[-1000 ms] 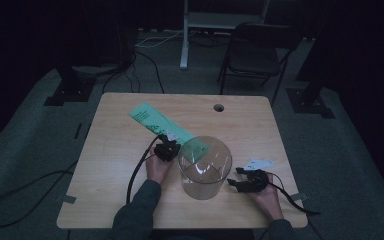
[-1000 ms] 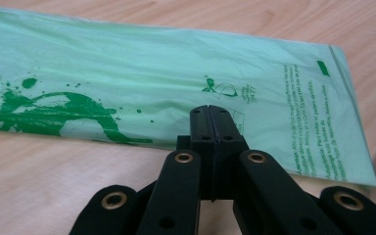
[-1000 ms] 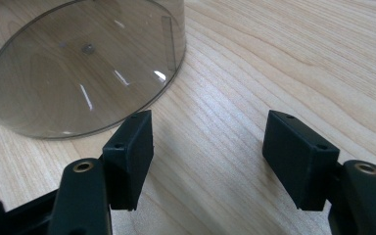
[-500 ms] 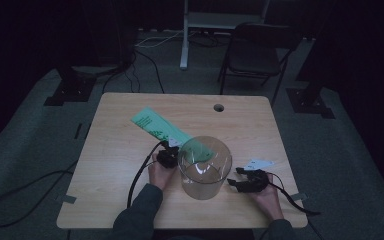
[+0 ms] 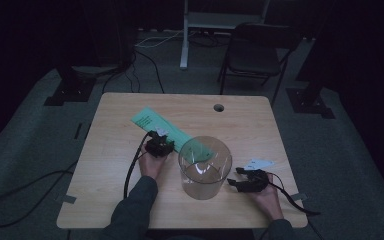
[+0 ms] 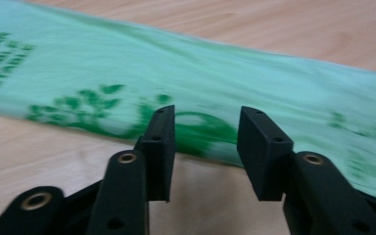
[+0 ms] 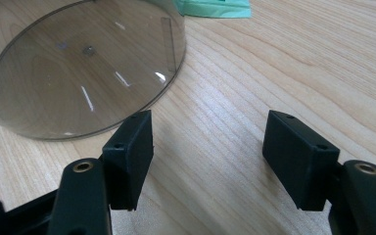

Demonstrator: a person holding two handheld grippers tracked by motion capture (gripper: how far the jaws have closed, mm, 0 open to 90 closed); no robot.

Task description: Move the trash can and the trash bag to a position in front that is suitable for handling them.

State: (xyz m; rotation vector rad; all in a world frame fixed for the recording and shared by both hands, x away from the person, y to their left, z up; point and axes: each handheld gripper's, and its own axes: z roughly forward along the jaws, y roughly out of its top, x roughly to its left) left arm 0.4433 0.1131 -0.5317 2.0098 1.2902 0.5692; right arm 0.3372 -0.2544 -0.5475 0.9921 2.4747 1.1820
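Observation:
A flat green plastic bag [image 5: 152, 121] with dark green print lies slantwise on the wooden table [image 5: 260, 125]. Its right end reaches behind a clear round container [image 5: 205, 172] and shows through the wall. My left gripper [image 5: 159, 145] sits at the bag's near edge. In the left gripper view its jaws [image 6: 208, 115] have just been opening and stand apart, with the bag [image 6: 200, 63] flat beyond the tips and nothing between them. My right gripper [image 5: 247, 181] rests right of the container, open and empty [image 7: 210, 122], with the container [image 7: 78, 73] to its upper left and the bag's end [image 7: 215, 7] behind.
A round cable hole [image 5: 218, 107] sits near the table's far edge. A folding chair [image 5: 255, 55] and stand bases stand on the dark floor beyond. Cables trail off the table's left and right near corners.
The left hand has shifted slightly left and away from the container. The bag has slid a little toward the container. The right hand has stayed put.

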